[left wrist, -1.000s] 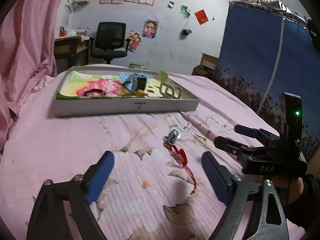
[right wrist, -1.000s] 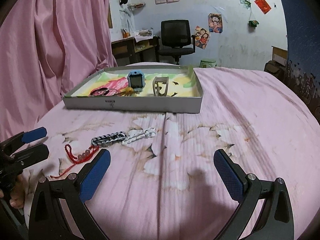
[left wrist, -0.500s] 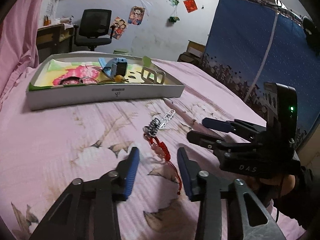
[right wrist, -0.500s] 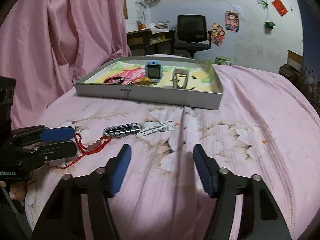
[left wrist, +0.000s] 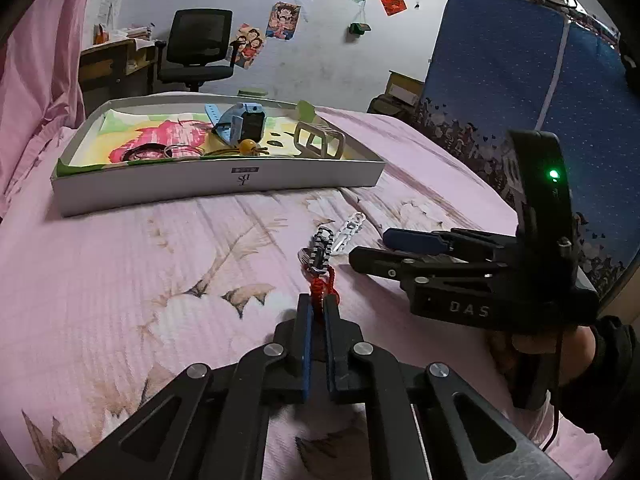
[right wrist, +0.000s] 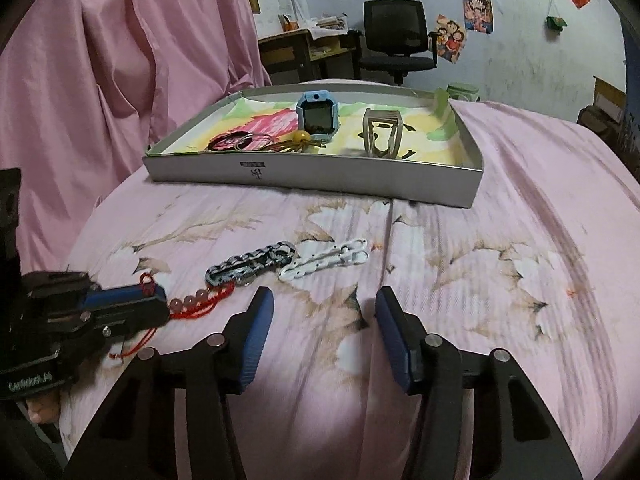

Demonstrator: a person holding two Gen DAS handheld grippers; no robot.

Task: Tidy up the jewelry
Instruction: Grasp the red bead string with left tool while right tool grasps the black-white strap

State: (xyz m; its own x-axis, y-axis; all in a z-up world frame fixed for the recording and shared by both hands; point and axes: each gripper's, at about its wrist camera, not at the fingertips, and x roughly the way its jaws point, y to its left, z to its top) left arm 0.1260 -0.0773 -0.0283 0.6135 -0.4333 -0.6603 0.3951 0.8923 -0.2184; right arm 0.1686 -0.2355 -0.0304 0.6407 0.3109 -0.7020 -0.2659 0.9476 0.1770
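Left wrist view: the task looks partly done. The grey tray (left wrist: 224,184) on the pink bed (left wrist: 120,264) already holds a blue smartwatch (left wrist: 240,124), a yellow-beaded cord (left wrist: 248,147), thin ring bracelets (left wrist: 160,152) and a pale metal watch band (left wrist: 320,142). Three pieces lie on the bed on the near side of the tray. The left claw (left wrist: 316,316) is clamped on the red cord bracelet (left wrist: 320,288), a knotted red string lying against the dark chain bracelet (left wrist: 320,248); the white chain bracelet (left wrist: 350,230) lies just beyond that. The right claw (left wrist: 384,248) reaches in from the right, close to both chains.

Right wrist view: the right claw (right wrist: 324,320) has its jaws part apart and closing, with only bedspread between them. The dark chain bracelet (right wrist: 250,266) and white chain bracelet (right wrist: 324,259) lie end to end between this claw and the tray (right wrist: 312,178). The red cord bracelet (right wrist: 200,300) shows pale pink beads; its tail trails under the left claw (right wrist: 158,304).
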